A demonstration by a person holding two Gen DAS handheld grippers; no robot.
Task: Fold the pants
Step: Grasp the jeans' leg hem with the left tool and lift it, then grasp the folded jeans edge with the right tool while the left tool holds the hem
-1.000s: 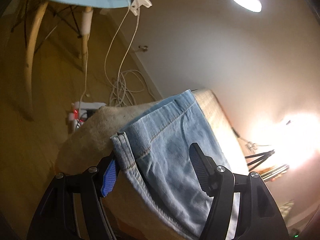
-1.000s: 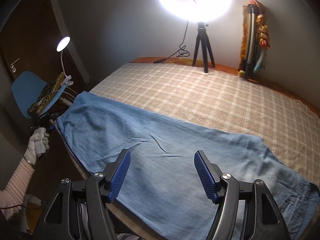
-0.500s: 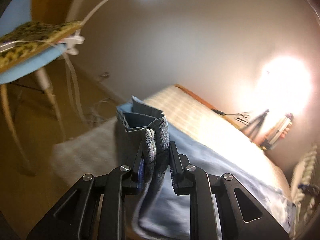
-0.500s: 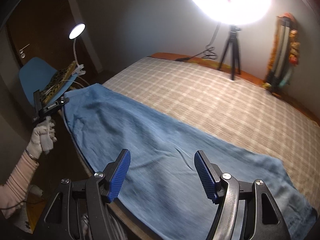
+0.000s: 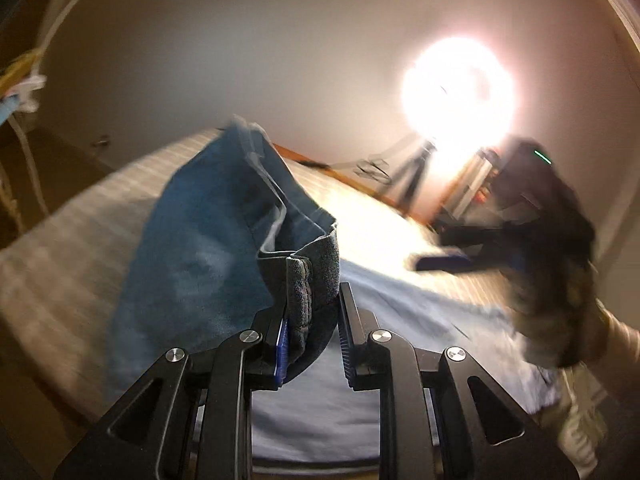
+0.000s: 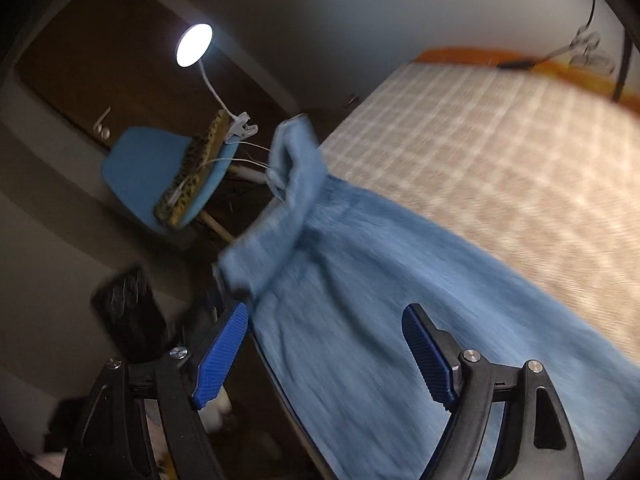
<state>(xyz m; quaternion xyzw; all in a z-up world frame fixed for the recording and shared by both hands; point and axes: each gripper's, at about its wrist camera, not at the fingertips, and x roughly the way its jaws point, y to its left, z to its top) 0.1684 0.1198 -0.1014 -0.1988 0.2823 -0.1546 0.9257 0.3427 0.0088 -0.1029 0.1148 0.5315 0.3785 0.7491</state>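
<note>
Light blue denim pants (image 6: 400,300) lie lengthwise along the near edge of a checked bed (image 6: 500,140). My left gripper (image 5: 312,320) is shut on the hem end of the pants (image 5: 308,276) and holds it lifted above the bed, so the cloth hangs down from it. That raised end shows in the right wrist view (image 6: 288,184) at the bed's left corner. My right gripper (image 6: 324,352) is open and empty, just above the middle of the pants. It appears blurred in the left wrist view (image 5: 444,260).
A ring light on a tripod (image 5: 456,92) stands at the far side of the bed. A blue chair (image 6: 160,172) with a patterned cloth and a clip lamp (image 6: 194,44) stands left of the bed. The bed's near edge (image 6: 280,384) drops to a dark floor.
My left gripper closed on the pants' end, lifted it off the bed corner and swung toward the ring light. My right gripper stayed open and swung to the left over the pants.
</note>
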